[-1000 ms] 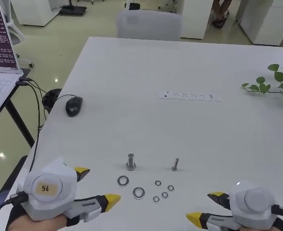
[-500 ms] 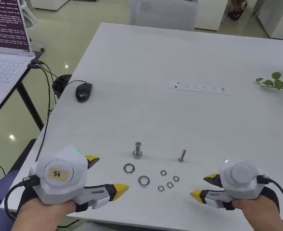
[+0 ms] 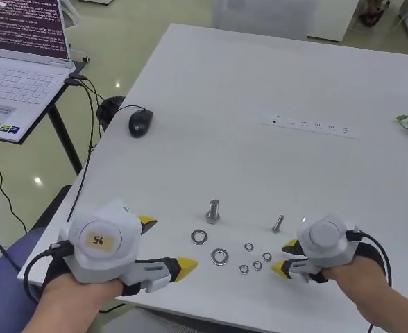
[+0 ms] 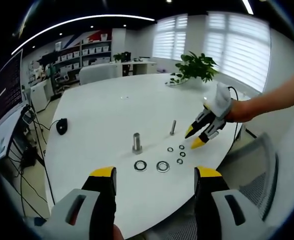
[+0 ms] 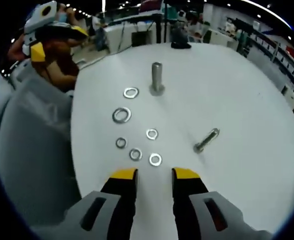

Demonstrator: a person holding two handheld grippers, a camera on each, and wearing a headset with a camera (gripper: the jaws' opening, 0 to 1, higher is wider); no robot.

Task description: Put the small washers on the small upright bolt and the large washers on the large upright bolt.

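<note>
Closing in, the right gripper [image 3: 284,257] now sits just short of the small washers [image 3: 257,264], which lie flat near the foot of the small bolt [image 3: 278,223], dead ahead of its narrowly parted, empty jaws. Wide open and empty, the left gripper [image 3: 168,243] is farther from that bolt.

white tabletop [image 3: 259,83]: smooth, matt to satin, laminate look, soft glare only. large silver metal bolt [image 3: 213,210] and small silver metal bolt [image 3: 278,223]: bare bright metal, shiny, can't make out the thread finish. large round metal washers [image 3: 220,257] and small round metal washers [image 3: 249,246]: same bright metal, flat faces catch the light. left gripper [image 3: 168,243] and right gripper [image 3: 282,257]: matt white-grey moulded plastic shells, smooth yellow jaw tips over black plastic. black computer mouse [image 3: 140,123]: smooth plastic, slight sheen. white power strip [image 3: 310,126]: smooth plastic, low gloss.
</note>
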